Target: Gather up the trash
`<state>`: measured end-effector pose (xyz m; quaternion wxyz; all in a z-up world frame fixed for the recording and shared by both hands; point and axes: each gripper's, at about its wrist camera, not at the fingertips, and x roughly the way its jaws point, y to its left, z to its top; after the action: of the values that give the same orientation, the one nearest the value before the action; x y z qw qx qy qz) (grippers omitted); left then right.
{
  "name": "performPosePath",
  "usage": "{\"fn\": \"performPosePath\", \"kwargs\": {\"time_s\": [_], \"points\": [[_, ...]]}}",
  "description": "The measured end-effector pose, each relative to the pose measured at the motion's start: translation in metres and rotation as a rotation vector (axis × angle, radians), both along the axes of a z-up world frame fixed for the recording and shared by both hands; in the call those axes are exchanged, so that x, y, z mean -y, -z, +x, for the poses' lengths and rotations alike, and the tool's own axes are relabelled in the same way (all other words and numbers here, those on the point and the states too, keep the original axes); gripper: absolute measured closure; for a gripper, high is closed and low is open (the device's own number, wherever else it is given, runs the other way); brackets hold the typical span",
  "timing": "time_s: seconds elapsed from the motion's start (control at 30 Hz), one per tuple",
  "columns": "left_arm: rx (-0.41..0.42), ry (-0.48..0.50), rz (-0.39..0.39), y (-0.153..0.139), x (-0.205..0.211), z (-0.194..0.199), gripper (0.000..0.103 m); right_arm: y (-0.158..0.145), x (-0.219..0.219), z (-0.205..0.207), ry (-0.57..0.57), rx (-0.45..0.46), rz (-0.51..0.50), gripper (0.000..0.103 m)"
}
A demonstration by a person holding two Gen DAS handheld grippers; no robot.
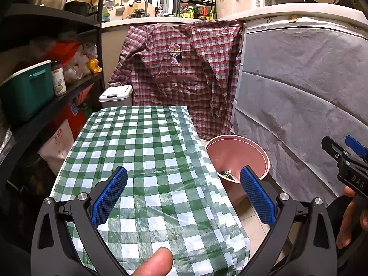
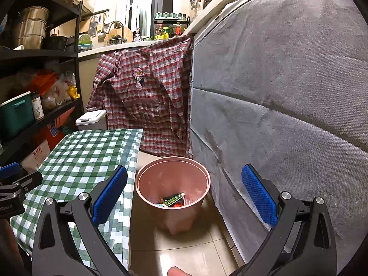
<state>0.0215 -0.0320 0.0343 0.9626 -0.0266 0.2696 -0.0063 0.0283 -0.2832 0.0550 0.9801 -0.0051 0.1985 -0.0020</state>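
Bin (image 2: 172, 191) sits at 12 o'clock between my right gripper (image 2: 184, 195) fingers, nearer than my left gripper (image 1: 184, 195); both splayed apart, empty, table (image 1: 142, 142) bare.

Trash (image 2: 173, 200) in pink bin (image 2: 147, 191) partly hidden, labels unreadable
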Motion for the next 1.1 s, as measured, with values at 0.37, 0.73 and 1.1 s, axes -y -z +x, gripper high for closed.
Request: {"fn": "performPosePath", "kwargs": {"time_s": [0.37, 0.73, 1.1], "points": [[-0.003, -0.001, 0.001, 0.0, 0.0003, -0.0002, 0.008, -0.0003, 0.0037, 0.0, 0.001, 0.0, 0.006, 0.005], [-0.008, 0.01, 0.007, 0.0002, -0.0006, -0.0002, 0.008, -0.0001, 0.0065, -0.0005, 0.001, 0.002, 0.007, 0.005], [-0.007, 0.014, 0.009, 0.0016, 0.0008, 0.0001, 0.008, 0.0001, 0.0074, 0.0001, 0.0, 0.002, 0.007, 0.005]]}}
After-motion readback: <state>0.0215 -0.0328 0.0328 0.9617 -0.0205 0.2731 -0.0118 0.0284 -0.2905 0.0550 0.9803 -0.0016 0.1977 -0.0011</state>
